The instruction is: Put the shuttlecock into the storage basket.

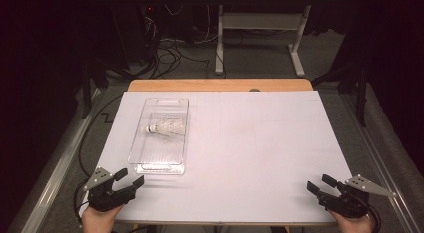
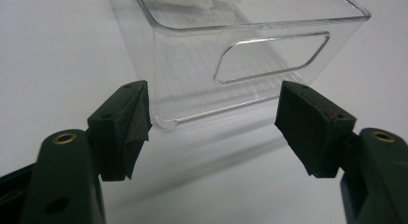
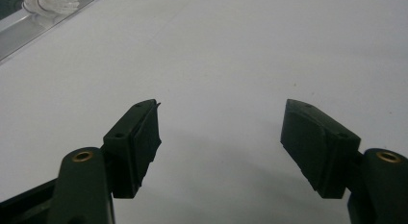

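Overhead, from the high view, a white table [image 1: 240, 158] carries a clear plastic bin [image 1: 161, 135] that lies lengthwise along its left side, nearer the far-left corner than the near edge, with a cut-out handle at each short end. Inside the bin, in its far half, a white shuttlecock [image 1: 165, 128] lies on its side, its cork pointing toward the table's left edge and its feathers toward the right. The left gripper [image 1: 129, 179] sits at the near-left corner, held by a hand [image 1: 101, 219] that comes in over the near edge; its jaws stand apart and point toward the bin's near end, just short of it. The right gripper [image 1: 320, 184] rests at the near-right corner, well apart from the bin, jaws likewise spread and holding nothing. Next, the left gripper view looks between its two black jaws, wide apart with bare table between them, straight at the bin's near end wall [image 2: 269, 58] and its oblong handle slot; the wall is close ahead but untouched. Last, the right gripper view shows its own jaws equally spread over bare white table, with a corner of the bin and the shuttlecock [image 3: 50, 2] far off at the upper left.
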Action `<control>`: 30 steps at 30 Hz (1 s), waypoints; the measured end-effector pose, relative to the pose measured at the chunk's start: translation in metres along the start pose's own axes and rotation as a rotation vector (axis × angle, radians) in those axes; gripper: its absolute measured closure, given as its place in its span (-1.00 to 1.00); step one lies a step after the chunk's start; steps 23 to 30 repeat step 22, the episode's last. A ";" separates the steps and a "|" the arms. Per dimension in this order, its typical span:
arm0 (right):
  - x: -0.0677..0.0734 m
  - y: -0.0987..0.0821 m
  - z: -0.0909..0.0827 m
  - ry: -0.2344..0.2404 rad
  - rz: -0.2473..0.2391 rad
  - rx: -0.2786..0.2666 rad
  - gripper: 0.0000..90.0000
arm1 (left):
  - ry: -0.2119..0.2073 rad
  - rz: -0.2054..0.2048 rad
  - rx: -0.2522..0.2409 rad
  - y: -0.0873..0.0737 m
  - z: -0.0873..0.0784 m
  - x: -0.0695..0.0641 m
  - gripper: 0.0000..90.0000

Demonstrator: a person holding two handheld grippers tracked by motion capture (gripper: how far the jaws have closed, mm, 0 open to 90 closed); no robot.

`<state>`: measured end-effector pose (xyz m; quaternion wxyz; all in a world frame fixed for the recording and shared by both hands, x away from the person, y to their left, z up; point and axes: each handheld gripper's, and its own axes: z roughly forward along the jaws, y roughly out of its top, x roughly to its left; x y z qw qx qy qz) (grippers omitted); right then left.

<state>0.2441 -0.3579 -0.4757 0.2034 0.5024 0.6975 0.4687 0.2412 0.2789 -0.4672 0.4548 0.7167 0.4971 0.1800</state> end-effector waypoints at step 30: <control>0.002 0.001 0.002 0.011 -0.009 0.000 -0.35 | -0.008 0.002 0.004 0.000 0.001 0.000 -0.35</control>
